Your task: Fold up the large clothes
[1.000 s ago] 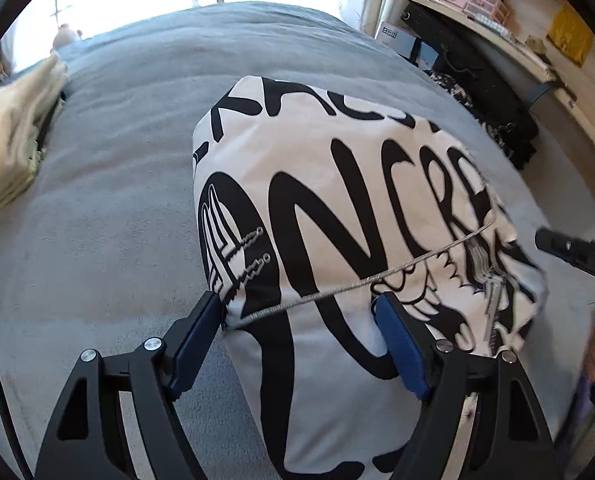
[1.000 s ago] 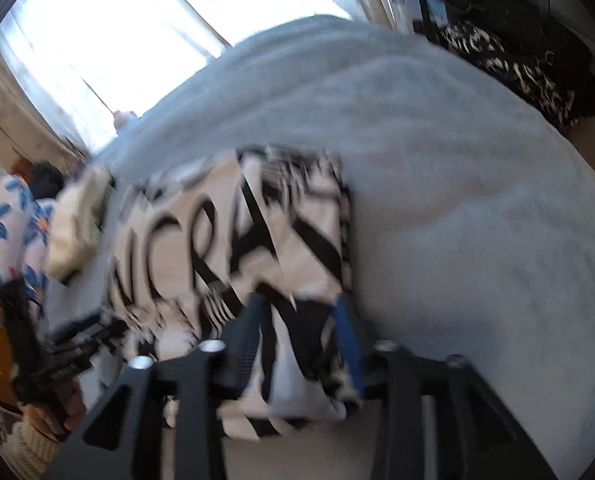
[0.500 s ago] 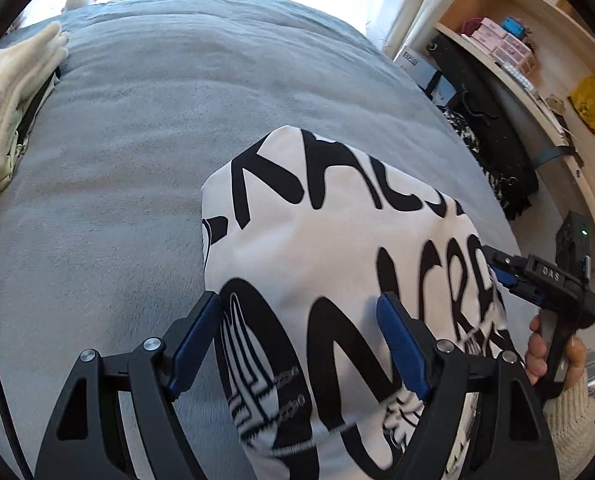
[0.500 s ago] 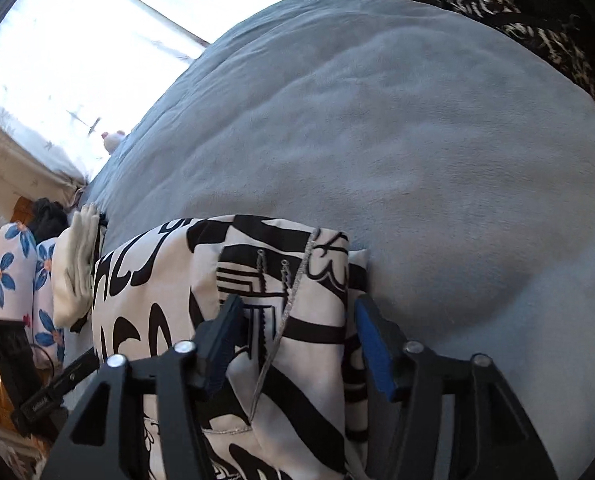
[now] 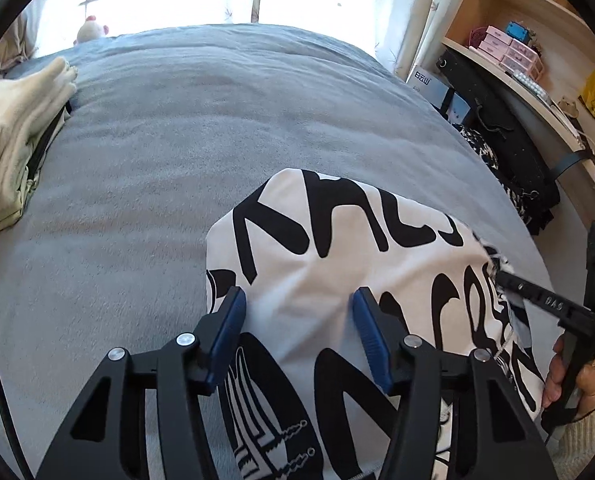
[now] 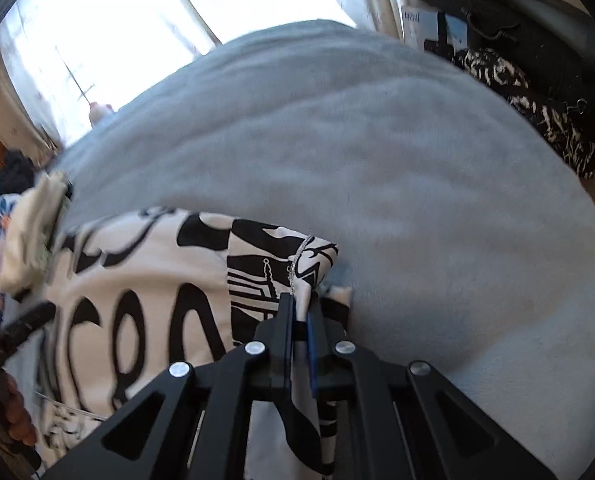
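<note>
On the grey bed (image 5: 217, 120), right gripper (image 6: 301, 312) fingers pinch the printed garment's (image 5: 337, 248) edge; left gripper (image 5: 297, 312) fingers spread.

Garment (image 5: 337, 264): soft white cloth, matt, printed with bold black lettering; thin silvery chain trim (image 6: 297, 258) along one fold.
Blanket (image 5: 201, 120): grey-blue fleece, matt, short fuzzy nap.
Folded clothes (image 5: 13, 136): cream cloth, soft and slightly ribbed.
Left gripper (image 5: 297, 320): black matt plastic arms, blue ridged rubbery pads (image 5: 371, 340), shiny round metal screw heads.
Right gripper (image 6: 301, 320): the same black plastic and blue pads, pressed onto the garment's cloth.
Shelf (image 5: 517, 76): pale wood, smooth.
Boxes (image 5: 509, 46): pink, smooth-faced.
Curtain (image 5: 393, 4): thin, sheer white cloth with a faint leaf print.
</note>
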